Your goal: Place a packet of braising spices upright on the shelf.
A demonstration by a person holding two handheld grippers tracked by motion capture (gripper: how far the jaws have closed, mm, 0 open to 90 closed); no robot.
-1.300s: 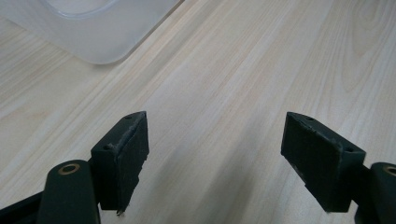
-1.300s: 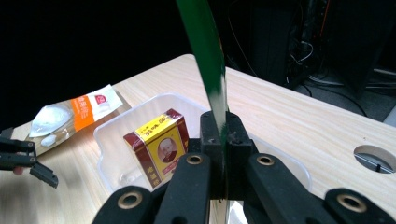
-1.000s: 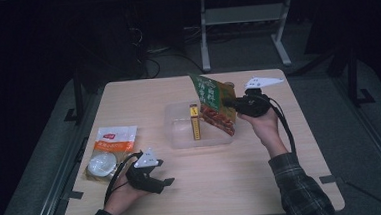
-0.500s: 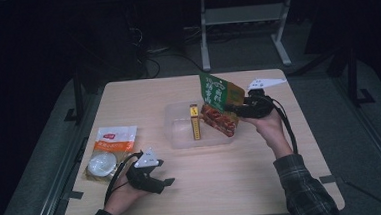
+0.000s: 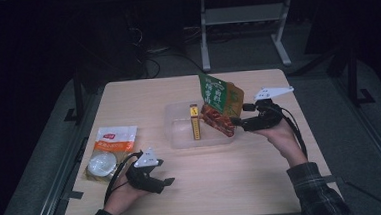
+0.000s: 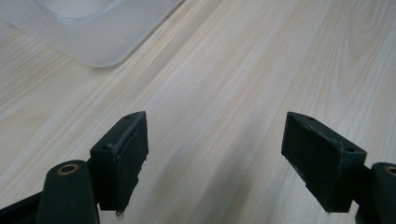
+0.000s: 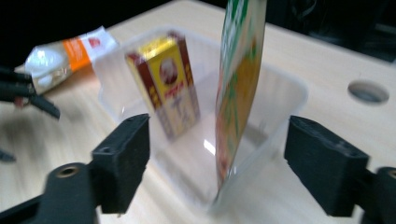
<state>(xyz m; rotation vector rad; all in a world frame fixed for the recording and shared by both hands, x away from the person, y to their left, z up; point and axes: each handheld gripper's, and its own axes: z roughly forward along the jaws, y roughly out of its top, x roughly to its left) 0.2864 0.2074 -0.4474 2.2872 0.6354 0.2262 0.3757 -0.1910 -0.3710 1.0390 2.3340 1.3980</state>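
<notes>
A clear plastic container sits mid-table with a yellow and red box upright inside. A green and orange snack bag stands tilted with its lower end in the container's right end. My right gripper is just right of the bag; its jaws have just been opening. In the right gripper view the bag stands edge-on between the wide jaws of my right gripper, untouched by the pads. My left gripper rests open on the table at front left, nothing between its jaws.
An orange and white packet and a round clear-topped item lie at the table's left, near the left hand. A round hole is in the tabletop beyond the container. A metal stand is behind the table.
The right gripper's jaws opened and let go of the bag, and the hand drew back to the right. The bag sank slightly at the container's right end. The left gripper stayed put.
</notes>
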